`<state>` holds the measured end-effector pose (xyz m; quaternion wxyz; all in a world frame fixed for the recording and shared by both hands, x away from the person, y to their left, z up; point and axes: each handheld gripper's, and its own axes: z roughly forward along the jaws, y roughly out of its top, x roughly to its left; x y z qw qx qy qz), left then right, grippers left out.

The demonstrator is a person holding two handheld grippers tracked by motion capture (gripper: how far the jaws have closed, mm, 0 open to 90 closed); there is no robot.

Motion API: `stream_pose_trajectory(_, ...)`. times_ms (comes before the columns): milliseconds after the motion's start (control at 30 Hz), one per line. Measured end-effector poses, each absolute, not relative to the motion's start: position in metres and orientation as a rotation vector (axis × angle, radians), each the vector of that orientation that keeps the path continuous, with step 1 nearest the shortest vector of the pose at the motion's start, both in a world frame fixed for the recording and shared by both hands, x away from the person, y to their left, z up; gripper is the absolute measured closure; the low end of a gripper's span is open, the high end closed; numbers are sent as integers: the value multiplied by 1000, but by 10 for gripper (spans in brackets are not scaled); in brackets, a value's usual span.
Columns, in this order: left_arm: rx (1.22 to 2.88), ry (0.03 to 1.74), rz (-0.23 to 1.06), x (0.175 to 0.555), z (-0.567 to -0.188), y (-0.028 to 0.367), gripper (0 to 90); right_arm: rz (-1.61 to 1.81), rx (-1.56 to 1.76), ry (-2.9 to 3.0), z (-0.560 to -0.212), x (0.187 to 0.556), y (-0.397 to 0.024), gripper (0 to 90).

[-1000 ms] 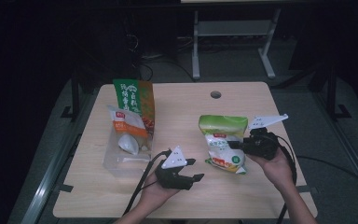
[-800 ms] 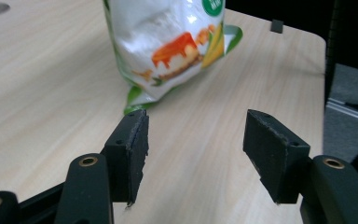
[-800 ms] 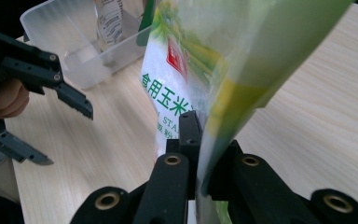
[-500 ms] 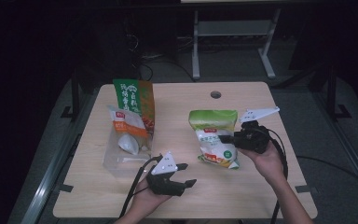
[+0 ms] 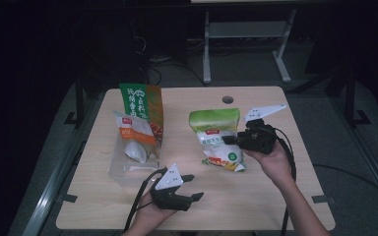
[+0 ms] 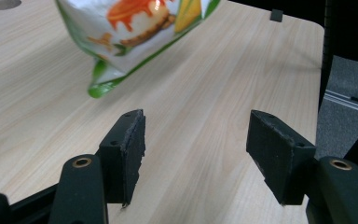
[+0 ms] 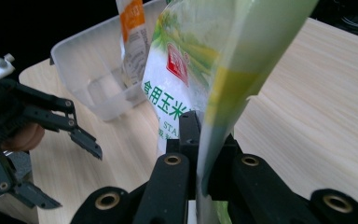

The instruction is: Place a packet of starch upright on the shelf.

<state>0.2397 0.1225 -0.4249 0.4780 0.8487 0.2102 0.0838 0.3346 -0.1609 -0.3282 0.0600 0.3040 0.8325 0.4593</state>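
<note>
The right tool (image 5: 229, 140) is clamped on the side edge of the green bag (image 5: 215, 137) and has lifted it: a second ago the bag lay lower and flatter on the bench (image 5: 270, 191), near the right edge; now it hangs nearly upright, over the middle of the bench, with its bottom corner just clear of or barely touching the wood. In the right gripper view the bag's sealed edge (image 7: 214, 140) runs straight down between the closed jaws, so the grip looks firm.

The left tool (image 5: 189, 189) has just been opening; its jaws stand wide apart with only bare bench between them, as the left gripper view shows, with the bag's lower corner (image 6: 105, 77) ahead of them and not yet reached. Compared with the earlier picture, this tool sits slightly lower and nearer the person's edge of the bench, and its jaws are a little wider.

Judging from this, the bag is being carried toward the clear plastic tub (image 5: 128, 164) on the left, which already holds an orange-labelled packet (image 5: 135, 135), with a tall green and orange bag (image 5: 142, 105) behind it. The open left tool is probably readying to take the bag's free end.
</note>
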Motion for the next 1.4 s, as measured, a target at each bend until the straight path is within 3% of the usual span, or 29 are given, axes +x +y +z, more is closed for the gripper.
stream_pose_trajectory(1400,2081,462,223,215,-431,128,339,1525,570,2634,-276,342,-52,873)
